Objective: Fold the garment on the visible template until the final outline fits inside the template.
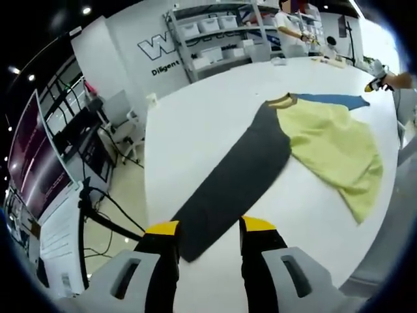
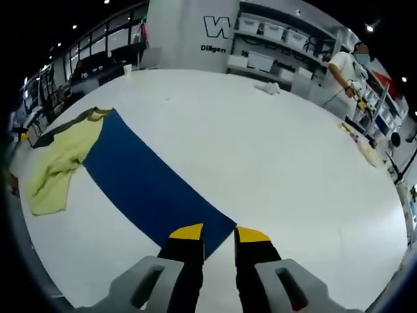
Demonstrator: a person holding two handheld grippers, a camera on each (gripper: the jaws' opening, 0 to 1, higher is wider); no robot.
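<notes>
While both grippers are hovering parted, gripping nothing —
left gripper (image 1: 208,227): dark sleeve (image 1: 238,176) stretching toward 1 o'clock
right gripper (image 2: 212,233): blue sleeve (image 2: 150,186) stretching toward 10 o'clock

- Wall lettering (image 1: 158,47) — cut off by shelving, word unreadable.
- Dark sleeve (image 1: 231,182) end — hidden behind left tongs (image 1: 210,226).
- Blue sleeve (image 2: 146,181) tip — whether right tongs (image 2: 219,232) touch it, unclear.

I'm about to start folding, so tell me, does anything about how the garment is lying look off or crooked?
Yes. The yellow body is bunched and skewed to one side instead of lying flat, while the dark grey sleeve and blue sleeve stretch straight out toward the left hand-held gripper and right hand-held gripper.
</notes>
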